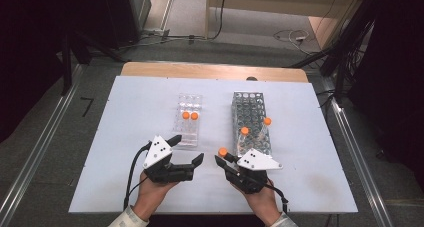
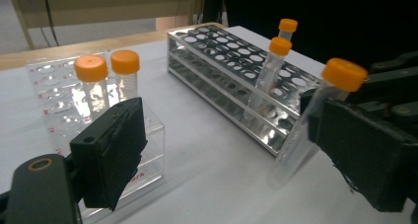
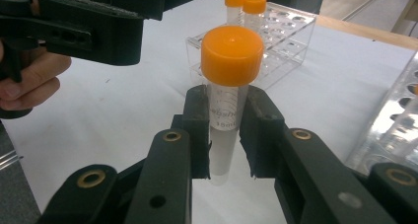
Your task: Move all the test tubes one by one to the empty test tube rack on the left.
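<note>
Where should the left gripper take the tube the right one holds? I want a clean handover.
On the bare length just under the orange cap, above the right gripper, whose jaws clamp the tube mid-body. The tube stands near upright, so bring the open left gripper in level from the side, jaws straddling it.

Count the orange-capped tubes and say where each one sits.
5. Two stand in the clear rack: tubes and. Two stand in the metal rack: and. The right gripper holds one.
</note>
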